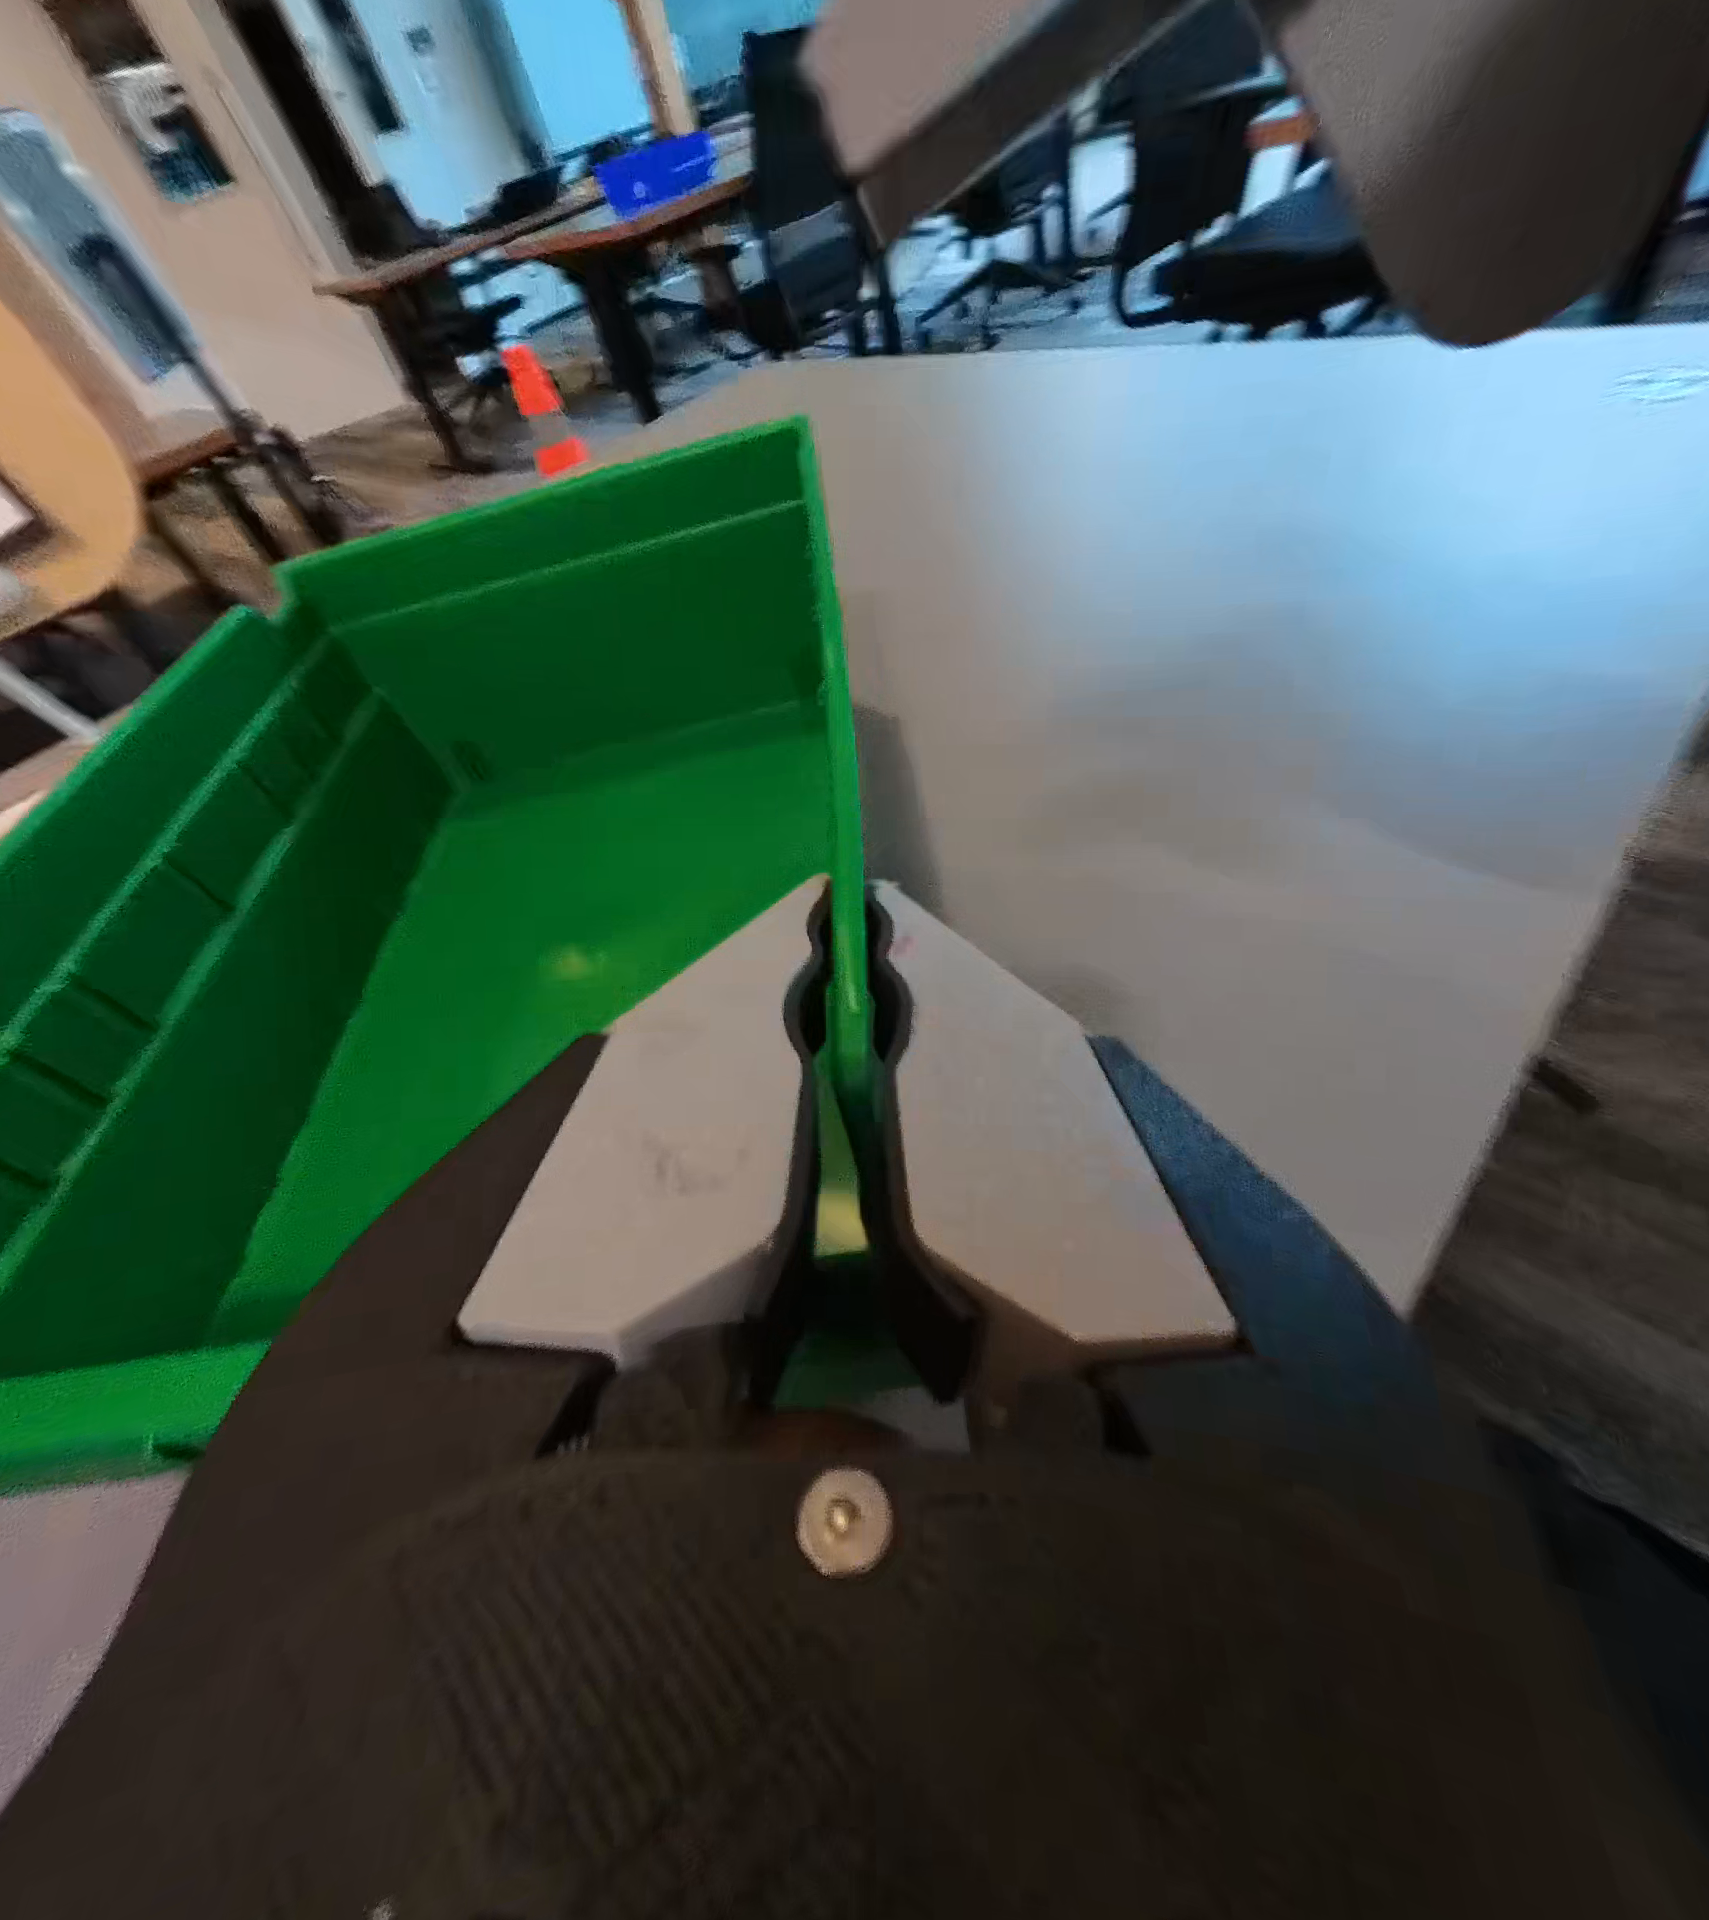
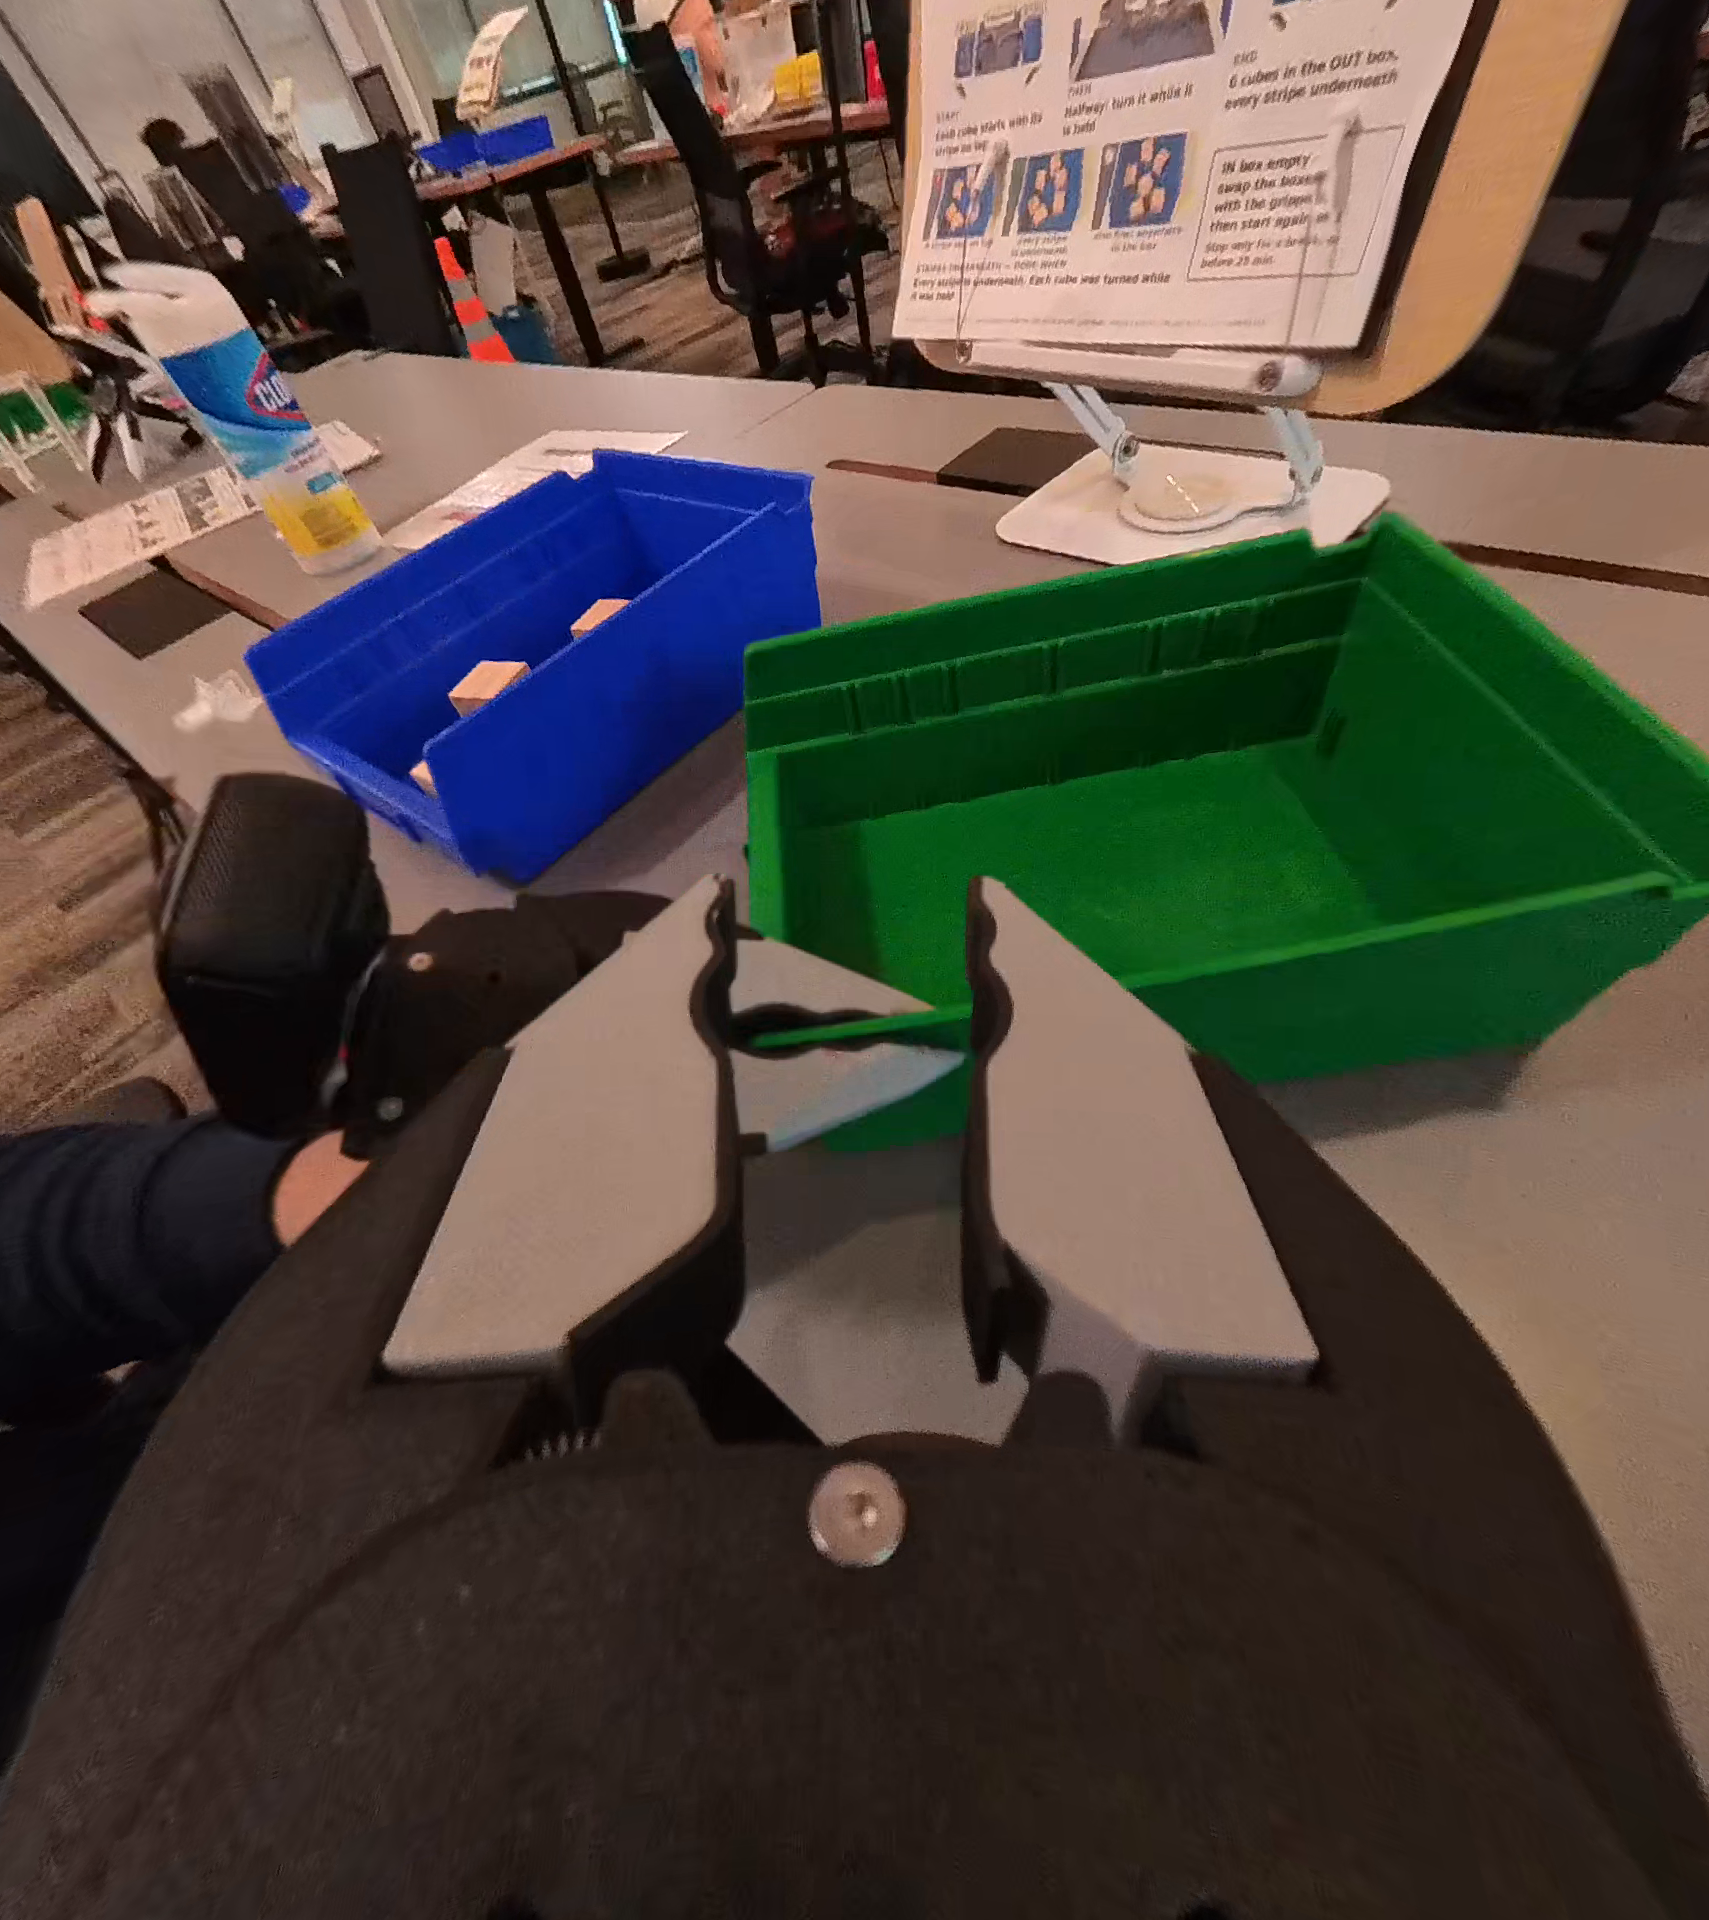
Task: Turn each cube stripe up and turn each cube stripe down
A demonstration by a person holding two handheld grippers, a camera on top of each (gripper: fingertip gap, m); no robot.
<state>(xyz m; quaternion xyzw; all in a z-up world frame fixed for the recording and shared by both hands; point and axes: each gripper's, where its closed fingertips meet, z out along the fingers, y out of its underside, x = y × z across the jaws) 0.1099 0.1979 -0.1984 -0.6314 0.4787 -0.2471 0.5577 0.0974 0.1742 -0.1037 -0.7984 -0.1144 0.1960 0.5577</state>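
Cubes (image 2: 487, 686) of pale wood, plain-faced and square-edged, sit in the ribbed blue plastic bin (image 2: 621, 727) on the grey table (image 2: 1556, 1247), well off to the left of my right gripper (image 2: 845, 904), whose fingers stand apart over bare tabletop. Beside it the green bin (image 2: 1349, 966) holds nothing; my left gripper (image 1: 848, 894) is clamped on its thin side wall.

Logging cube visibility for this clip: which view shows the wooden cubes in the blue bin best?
The right wrist view. It looks into the blue bin, where wooden cubes lie, partly hidden by its near wall. The left wrist view shows no cubes, only the empty green bin, its wall pinched by the left claw.
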